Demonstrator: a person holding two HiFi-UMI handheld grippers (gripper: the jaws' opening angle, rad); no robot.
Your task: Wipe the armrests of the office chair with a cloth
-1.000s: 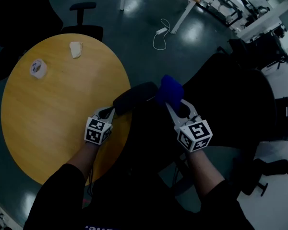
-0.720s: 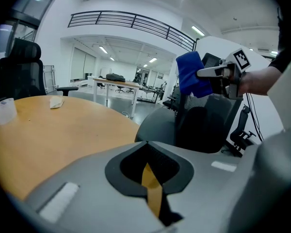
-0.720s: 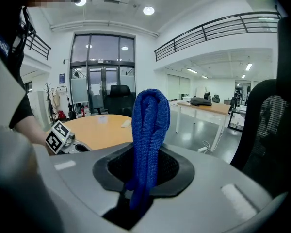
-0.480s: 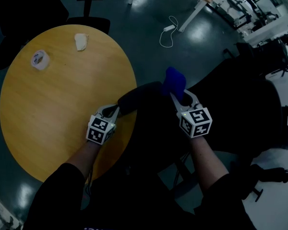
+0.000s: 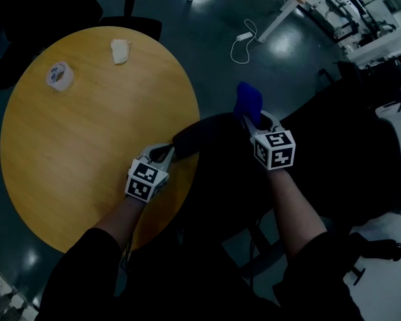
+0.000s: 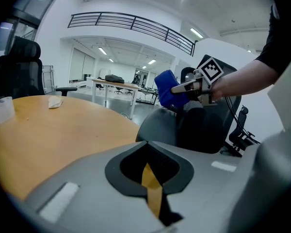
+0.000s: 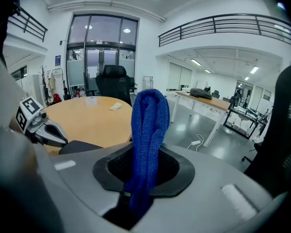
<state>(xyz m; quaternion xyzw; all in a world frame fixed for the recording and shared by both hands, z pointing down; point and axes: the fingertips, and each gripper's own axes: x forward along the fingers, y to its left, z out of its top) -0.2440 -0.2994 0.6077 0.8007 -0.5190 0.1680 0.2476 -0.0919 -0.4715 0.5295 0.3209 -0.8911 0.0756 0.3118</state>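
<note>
The black office chair (image 5: 341,159) stands to the right of the round table, and its padded armrest (image 5: 207,131) reaches over the table's edge. My right gripper (image 5: 252,120) is shut on a folded blue cloth (image 5: 248,100), which sticks up just past the armrest's right end. That cloth (image 7: 149,125) rises straight out of the jaws in the right gripper view. My left gripper (image 5: 166,154) sits by the armrest's left end, shut with nothing in it. The left gripper view has the armrest (image 6: 160,125) just ahead and the cloth (image 6: 166,89) beyond it.
The round wooden table (image 5: 80,132) carries a roll of tape (image 5: 59,75) and a crumpled white paper (image 5: 121,50) at its far side. Another black chair (image 5: 135,9) stands behind the table. A white cable (image 5: 244,42) lies on the floor beside a desk leg (image 5: 281,12).
My right gripper has carried the blue cloth a little farther away from me, past the armrest's far end. The left gripper stays by the armrest's near end.
</note>
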